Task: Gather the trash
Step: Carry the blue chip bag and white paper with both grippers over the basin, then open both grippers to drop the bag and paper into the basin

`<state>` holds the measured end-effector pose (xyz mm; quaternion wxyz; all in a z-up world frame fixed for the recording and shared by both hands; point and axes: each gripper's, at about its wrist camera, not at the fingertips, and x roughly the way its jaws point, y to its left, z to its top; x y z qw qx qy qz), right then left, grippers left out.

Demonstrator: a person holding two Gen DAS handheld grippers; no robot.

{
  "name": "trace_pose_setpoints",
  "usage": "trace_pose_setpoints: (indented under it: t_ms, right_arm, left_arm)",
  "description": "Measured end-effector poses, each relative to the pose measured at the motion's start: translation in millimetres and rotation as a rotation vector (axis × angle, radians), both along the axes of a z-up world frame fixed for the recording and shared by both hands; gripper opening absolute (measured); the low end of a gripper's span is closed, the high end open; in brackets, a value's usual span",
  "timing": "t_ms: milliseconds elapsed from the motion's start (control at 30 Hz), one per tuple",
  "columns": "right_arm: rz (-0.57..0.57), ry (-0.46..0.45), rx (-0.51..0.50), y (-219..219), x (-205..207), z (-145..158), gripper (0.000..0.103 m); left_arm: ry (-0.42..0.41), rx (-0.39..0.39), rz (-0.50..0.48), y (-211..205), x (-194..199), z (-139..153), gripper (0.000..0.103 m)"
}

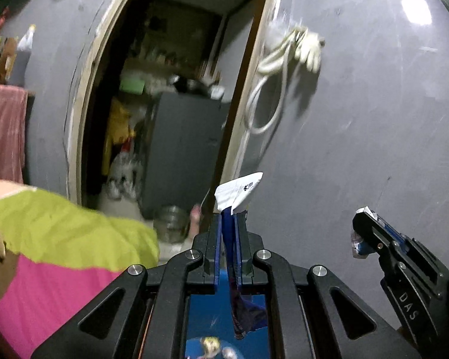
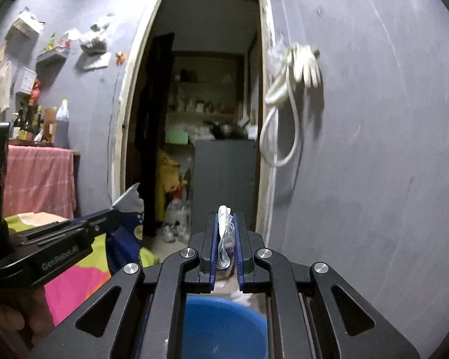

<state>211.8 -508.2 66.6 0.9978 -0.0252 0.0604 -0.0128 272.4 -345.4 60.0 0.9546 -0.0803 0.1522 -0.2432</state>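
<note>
My left gripper [image 1: 230, 218] is shut on a blue and white snack wrapper [image 1: 238, 193]; the wrapper's blue tail hangs down behind the fingers over a blue bin [image 1: 206, 314]. My right gripper [image 2: 225, 221] is shut on a crumpled clear and white plastic wrapper [image 2: 225, 239], held above the same blue bin [image 2: 221, 326]. Each gripper shows in the other's view: the right gripper [image 1: 365, 218] at the right, the left gripper [image 2: 113, 212] at the left with its wrapper [image 2: 128, 203].
A grey wall with a coiled white hose [image 2: 287, 89] is ahead, beside an open doorway [image 2: 206, 113] into a cluttered storeroom. A bed with a green and pink cover [image 1: 60, 239] lies at the left. A pink-draped table with bottles [image 2: 36, 176] stands beyond.
</note>
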Motion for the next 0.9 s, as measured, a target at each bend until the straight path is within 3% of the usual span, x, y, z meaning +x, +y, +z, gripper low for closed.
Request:
trace_pose_setpoints:
  t_ms: [200,400,533,600,833,900]
  right_arm:
    - [0.013,0.095,0.070,-6.5,21.7,-24.8,0.008]
    - [0.025,0.190,0.116,-11.7,43.0,-41.8,0.009]
    - [0.035,0.242,0.142,-14.7,49.8,-49.6,0.018]
    - [0.038,0.243,0.154,-16.5,48.8,-49.6,0.030]
    - [0.044,0.222,0.153,-13.1,46.2,-32.1,0.031]
    - [0.048,0.202,0.152,-8.5,42.8,-21.7,0.032]
  left_arm:
    - [0.108,0.053,-0.007,-6.4,22.2,-26.3,0.005]
    - [0.241,0.041,-0.032,-8.0,48.8,-47.1,0.006]
    - [0.322,0.040,-0.037,-2.6,60.6,-56.0,0.009]
    - [0.332,0.023,-0.037,2.5,62.0,-56.0,0.018]
    - [0.326,-0.034,-0.036,28.6,57.3,-35.8,0.023]
    - [0.302,-0.051,-0.031,39.2,51.5,-24.4,0.031]
